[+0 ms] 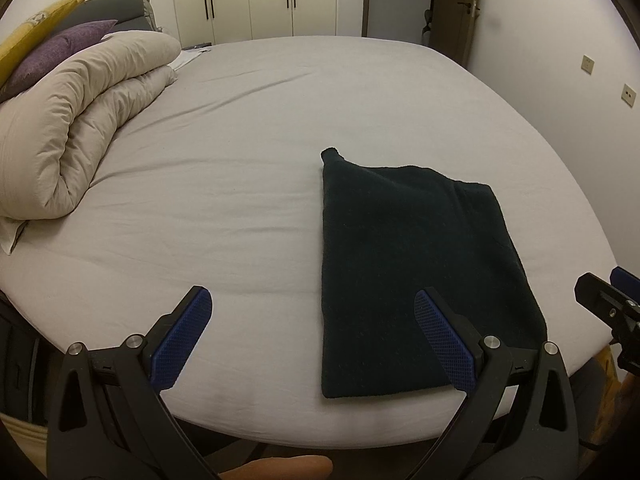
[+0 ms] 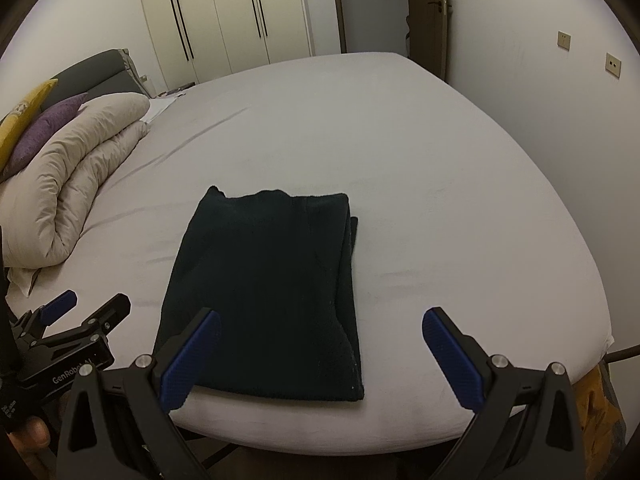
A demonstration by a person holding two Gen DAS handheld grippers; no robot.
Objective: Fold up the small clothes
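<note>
Lower centre of right wrist view: dark cloth (image 2: 268, 292) flat on bed (image 2: 460, 208), folded in layers. Soft, light, likely limp — pinch near-edge corners. Left gripper (image 1: 312, 340) and right gripper (image 2: 320, 352) both spread wide, empty.

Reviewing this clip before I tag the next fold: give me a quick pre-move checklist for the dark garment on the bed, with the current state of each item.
1. Left gripper open and empty: ok, jaws spread wide.
2. Right gripper open and empty: ok, jaws spread wide.
3. Dark garment flat on the bed sheet: ok, a rough rectangle near the front edge.
4. Layers aligned: not ok, a lower layer peeks out along the right side and a corner sticks out at the far left.
5. Space beyond the garment for folding: ok, bare sheet; the rolled duvet lies well apart.
6. Number of folds already made: cannot tell.
</note>
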